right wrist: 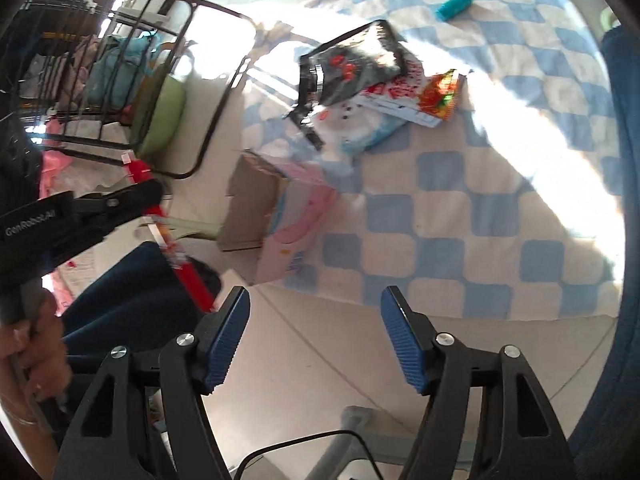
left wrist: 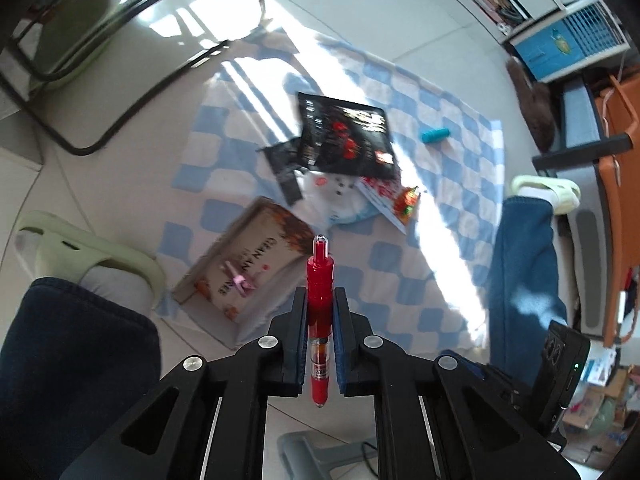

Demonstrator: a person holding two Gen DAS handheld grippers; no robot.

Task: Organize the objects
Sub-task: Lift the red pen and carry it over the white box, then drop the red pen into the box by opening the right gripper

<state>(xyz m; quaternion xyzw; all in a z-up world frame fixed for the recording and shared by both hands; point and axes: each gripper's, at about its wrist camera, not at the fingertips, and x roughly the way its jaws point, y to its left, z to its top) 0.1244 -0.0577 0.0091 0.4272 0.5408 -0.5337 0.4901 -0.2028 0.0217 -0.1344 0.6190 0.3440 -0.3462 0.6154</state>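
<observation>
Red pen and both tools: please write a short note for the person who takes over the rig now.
Left tool: shut on the red pen, above the cardboard box.
Right tool: open, nothing in it.
On the checked cloth: black bag, snack packets, teal tube.
Done: pen picked up.
Left: put the pen away, then sort the rest.

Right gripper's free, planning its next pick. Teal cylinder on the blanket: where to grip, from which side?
Take the teal cylinder around its middle, coming from above with the right gripper, fingers across its short axis. It lies on its side, alone on the checked blanket, nothing touching it, so both long sides look free.
</observation>
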